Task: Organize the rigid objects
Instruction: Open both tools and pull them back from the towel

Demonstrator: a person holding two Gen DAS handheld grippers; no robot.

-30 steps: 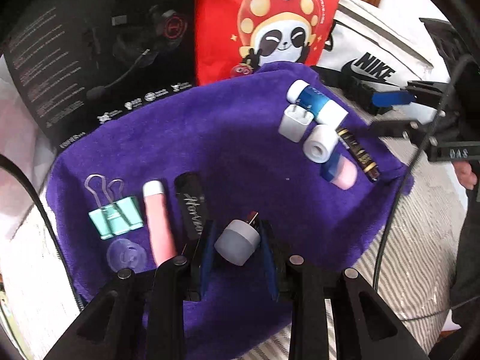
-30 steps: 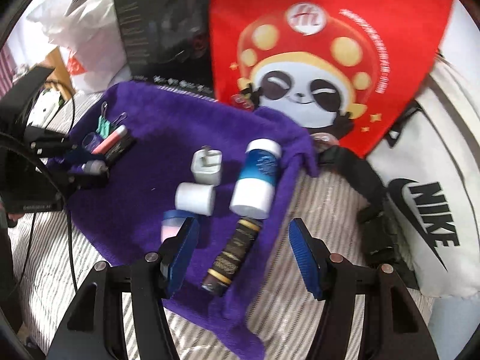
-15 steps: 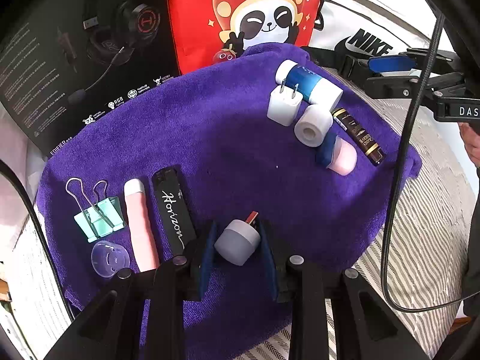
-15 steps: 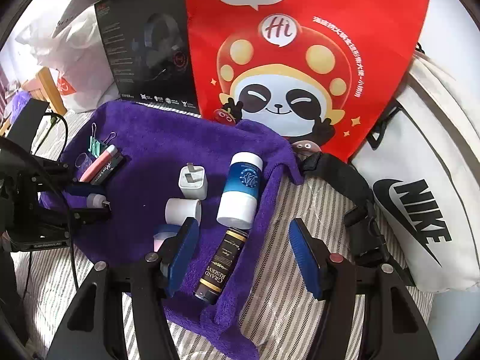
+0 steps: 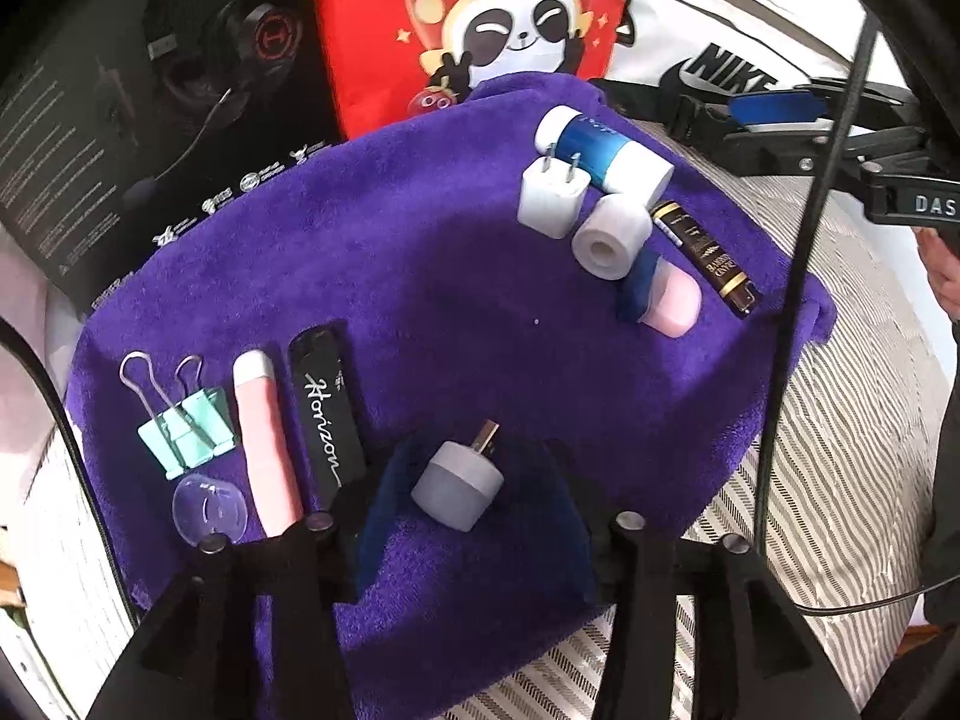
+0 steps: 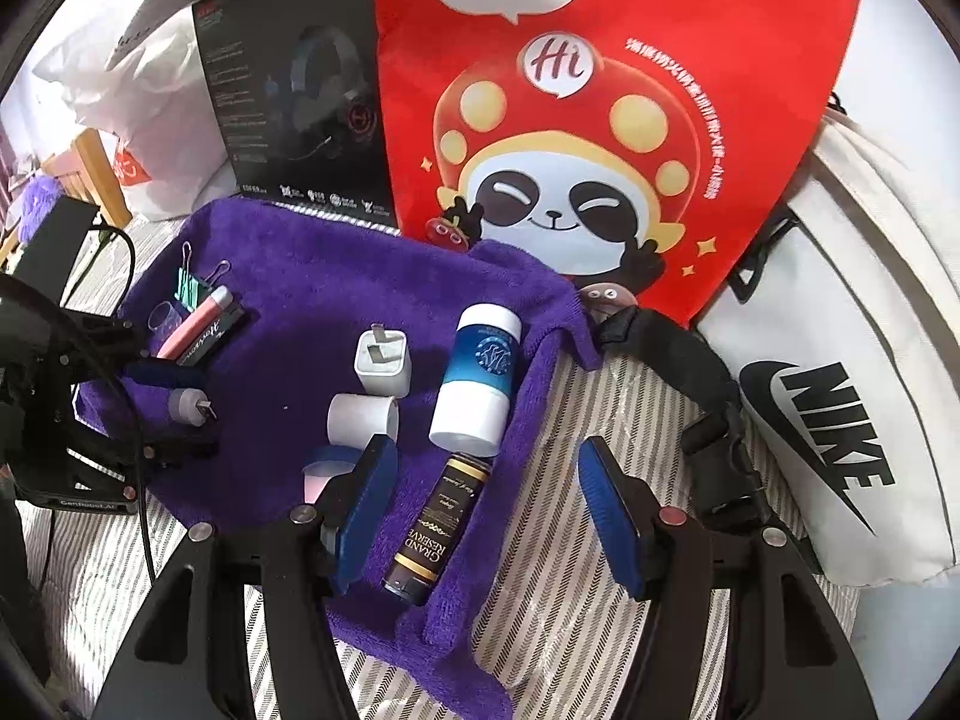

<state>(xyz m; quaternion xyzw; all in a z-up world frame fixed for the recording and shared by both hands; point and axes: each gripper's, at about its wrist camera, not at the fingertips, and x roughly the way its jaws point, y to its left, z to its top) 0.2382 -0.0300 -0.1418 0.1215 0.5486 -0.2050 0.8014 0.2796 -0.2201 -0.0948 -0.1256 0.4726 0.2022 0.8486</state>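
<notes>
**Grey adapter being let go beside the row**

Purple towel (image 5: 456, 276) is carrying everything. Along its left edge a row is forming: a green clip (image 5: 180, 432), a clear cap (image 5: 210, 510), a pink tube (image 5: 267, 450) and a black stick (image 5: 327, 414), lying side by side. The grey adapter (image 5: 459, 483) is lying on the towel just right of the stick, metal plug pointing away from the camera.

The left gripper (image 5: 474, 516) is opening around the adapter; both blue pads are standing clear of it with gaps on each side, so it is resting on the towel and no longer pinched. The right gripper (image 6: 486, 504) is hanging spread over the towel's right edge, gripping nothing, with the brown bottle (image 6: 435, 528) lying between its pads and apart from both.

The unsorted cluster is sitting on the right: a white charger (image 5: 552, 198), a blue-and-white bottle (image 5: 603, 156), a white roll (image 5: 609, 240) and a pink-and-blue piece (image 5: 663, 294).

Risks from here, as I judge them: the adapter is rounded, so a pad brushing it as the left gripper pulls away could be rolling it out of line or into the stick. The left pad is sitting near the stick's lower end, and a sideways drift could be nudging the row. A black cable (image 5: 786, 324) is crossing the right side and could be snagging on things there.
</notes>
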